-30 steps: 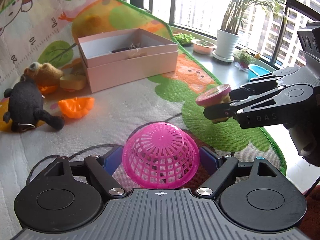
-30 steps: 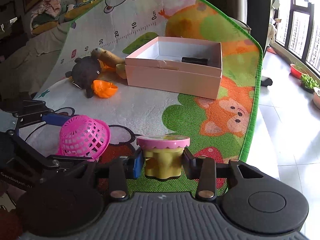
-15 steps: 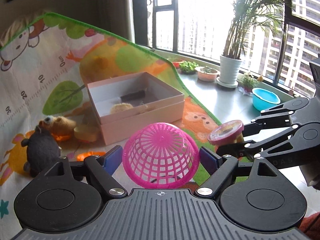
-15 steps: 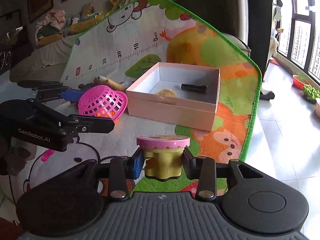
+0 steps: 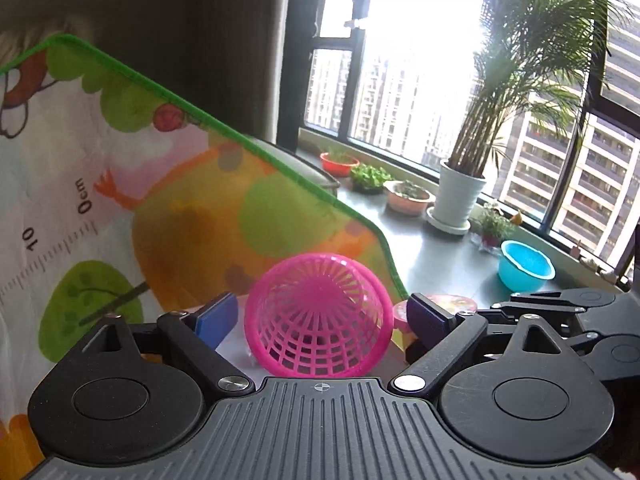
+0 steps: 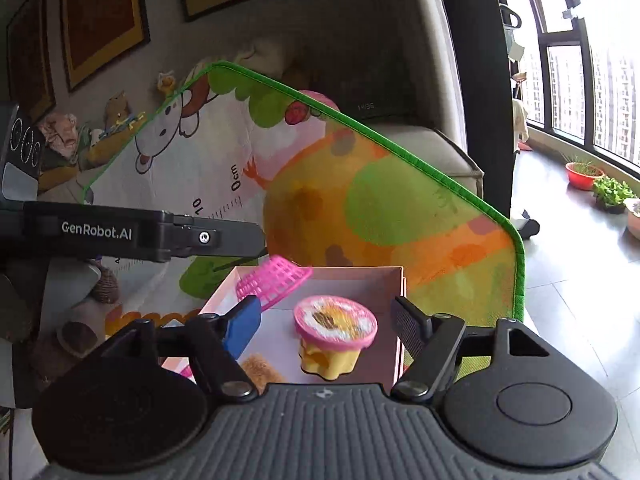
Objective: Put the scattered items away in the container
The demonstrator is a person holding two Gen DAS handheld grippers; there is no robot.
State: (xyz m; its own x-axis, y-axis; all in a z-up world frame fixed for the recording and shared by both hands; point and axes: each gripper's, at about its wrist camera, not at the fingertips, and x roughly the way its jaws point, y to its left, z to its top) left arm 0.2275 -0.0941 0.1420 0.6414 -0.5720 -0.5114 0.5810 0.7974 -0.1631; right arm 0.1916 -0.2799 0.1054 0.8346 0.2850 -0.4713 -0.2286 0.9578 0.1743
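Observation:
The pink mesh basket [image 5: 318, 316] lies between the blue pads of my left gripper [image 5: 322, 316], with a gap on each side. Those jaws are opening and the pads do not press on it. From the right wrist view the basket [image 6: 272, 284] hangs tilted over the far left corner of the pink box [image 6: 360, 270]. A toy cup [image 6: 336, 336] with a pink lid and yellow base sits loose between the fingers of my right gripper [image 6: 326, 322], over the inside of the box. These jaws are opening too and touch nothing. The cup's lid [image 5: 456, 303] peeks out beside the basket.
The cartoon play mat [image 6: 400, 208] rises behind the box against a beige sofa [image 6: 420, 148]. A brown fuzzy toy [image 6: 260, 368] lies in the box. Plush toys [image 6: 104, 284] sit left of it. Potted plants [image 5: 460, 196] and a blue bowl [image 5: 526, 266] line the window ledge.
Both grippers moved forward and up until they are over the pink box. The right jaws spread and let go of the cup. The left jaws widened off the basket.

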